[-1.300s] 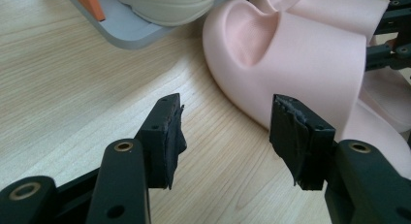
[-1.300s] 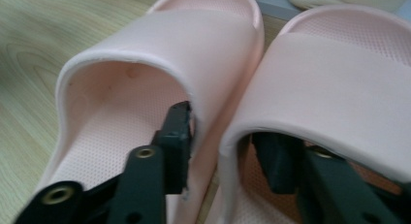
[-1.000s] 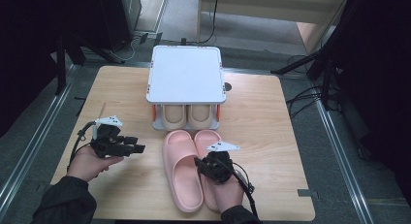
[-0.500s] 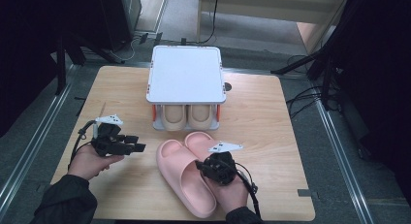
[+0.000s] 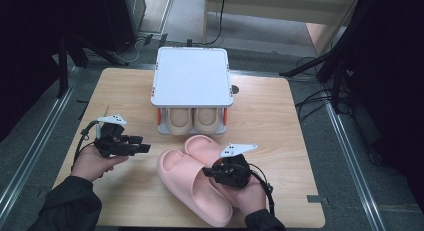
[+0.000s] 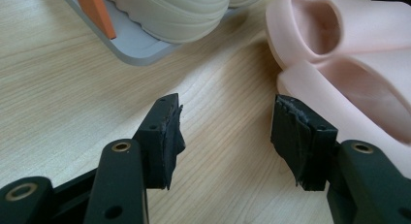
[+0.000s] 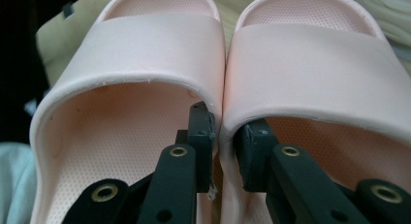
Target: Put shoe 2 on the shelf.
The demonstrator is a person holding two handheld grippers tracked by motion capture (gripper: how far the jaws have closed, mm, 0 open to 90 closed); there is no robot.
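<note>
Two pink slippers lie side by side on the wooden table (image 5: pixel 270 116), angled with their toes toward the far left. My right gripper (image 5: pixel 212 173) is shut on their two touching inner walls. In the right gripper view its jaws (image 7: pixel 225 141) pinch the wall of the left slipper (image 7: pixel 155 49) against that of the right slipper (image 7: pixel 310 73). To the left of the pair my left gripper (image 5: pixel 142 143) is open and empty. In its own view the left gripper (image 6: pixel 225 136) hovers over bare wood, and the pink slippers (image 6: pixel 358 35) lie just beyond its right jaw.
A small rack with a white top (image 5: pixel 191 76) stands at the table's far middle. A beige pair of slippers (image 5: pixel 192 118) rests on its lower shelf, between orange posts (image 6: pixel 97 10). Dark floor, cables and stands surround the table.
My right gripper has swung the pink pair counterclockwise, so the toes have turned from the rack toward the far left. The left gripper has stayed in place, open.
</note>
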